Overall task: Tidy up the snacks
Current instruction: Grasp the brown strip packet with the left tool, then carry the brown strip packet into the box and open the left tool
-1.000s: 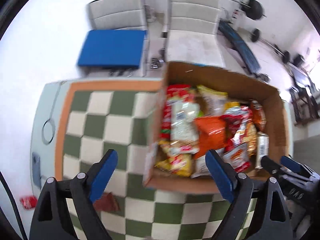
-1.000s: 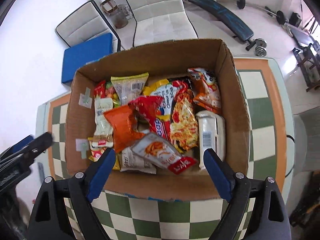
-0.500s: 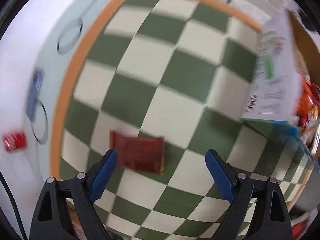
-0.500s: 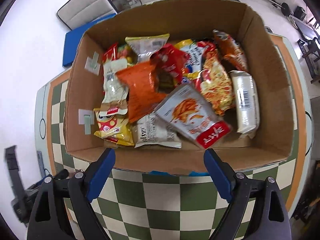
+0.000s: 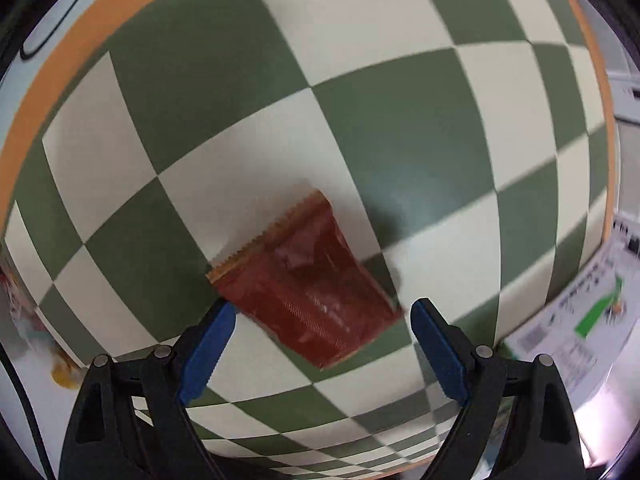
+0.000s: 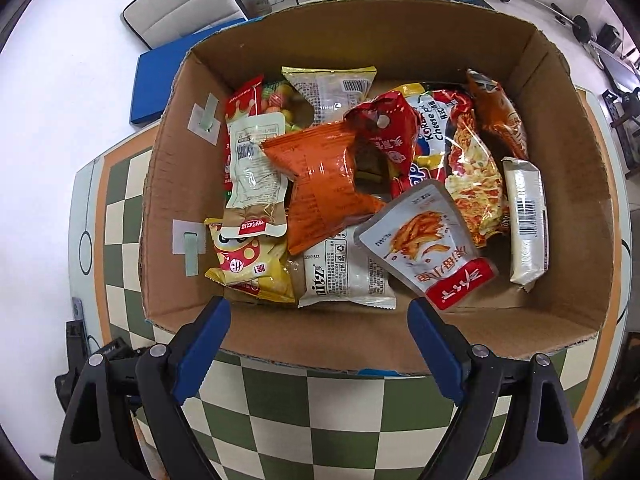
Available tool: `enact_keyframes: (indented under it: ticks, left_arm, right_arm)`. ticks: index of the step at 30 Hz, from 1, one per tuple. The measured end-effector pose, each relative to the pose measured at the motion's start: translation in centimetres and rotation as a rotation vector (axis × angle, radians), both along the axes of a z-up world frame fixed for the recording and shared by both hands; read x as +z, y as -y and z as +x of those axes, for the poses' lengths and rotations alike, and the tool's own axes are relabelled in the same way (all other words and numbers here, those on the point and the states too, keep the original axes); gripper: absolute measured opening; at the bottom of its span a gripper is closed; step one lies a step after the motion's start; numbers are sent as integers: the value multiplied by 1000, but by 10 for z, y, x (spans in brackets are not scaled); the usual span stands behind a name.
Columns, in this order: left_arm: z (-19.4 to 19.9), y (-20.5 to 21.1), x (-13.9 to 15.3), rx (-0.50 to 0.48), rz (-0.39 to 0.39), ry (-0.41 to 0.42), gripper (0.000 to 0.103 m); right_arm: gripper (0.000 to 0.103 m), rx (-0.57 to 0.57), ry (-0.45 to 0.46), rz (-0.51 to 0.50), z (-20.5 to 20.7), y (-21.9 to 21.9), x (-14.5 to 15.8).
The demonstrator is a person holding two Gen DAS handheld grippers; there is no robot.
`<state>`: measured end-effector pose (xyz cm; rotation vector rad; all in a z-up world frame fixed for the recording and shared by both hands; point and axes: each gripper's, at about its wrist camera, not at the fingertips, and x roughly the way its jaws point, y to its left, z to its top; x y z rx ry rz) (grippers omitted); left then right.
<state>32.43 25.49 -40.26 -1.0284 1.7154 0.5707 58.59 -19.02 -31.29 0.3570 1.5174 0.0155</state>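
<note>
A: We have the left gripper (image 5: pixel 320 330) low over the table (image 5: pixel 224 80), jaws spread wide, holding nothing. The dark red packet (image 5: pixel 304 284) lies flat on the checkered cloth between the two blue pads, nearer the left one; whether that pad touches it we cannot tell. We judge the step as closing in on a pick.

B: And the right gripper (image 6: pixel 318 330)?

A: Also wide and empty, hovering at the near wall of the cardboard box (image 6: pixel 568 184). The box stands on the table, full of snacks: an orange crinkled bag (image 6: pixel 320 184) on top mid-box, a grey pouch (image 6: pixel 424 240) toward the near wall, a white wrapped bar (image 6: pixel 526 220) along the right wall.

B: What does the next move call for?

A: By our reading, square the left jaws across the packet's short width, drop until the pads meet the cloth, then close. The packet looks thin, glossy film, with a serrated seal at its far end and ridged contents showing through. It sits askew to the jaws, so some wrist turn may help. Thin film could slip or crumple.
</note>
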Motion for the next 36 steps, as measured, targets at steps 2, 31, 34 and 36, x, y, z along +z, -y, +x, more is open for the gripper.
enact_keyframes:
  ticks: [2,31,34,36]
  left_arm:
    - [0,-3,2,28,32,9,89]
    - [10,203,167,-844,441,404,57]
    - [13,211,200,-878,446,477,57]
    - [27,224,220,-891,433,518,57]
  right_arm:
    - [92,1,-2,2,1,0,-1]
    - [92,-52,29,-14,-22,55,9]
    - [92,-64,42,-11,-27,65,18]
    - [92,-71,52,-8,-31,72,24]
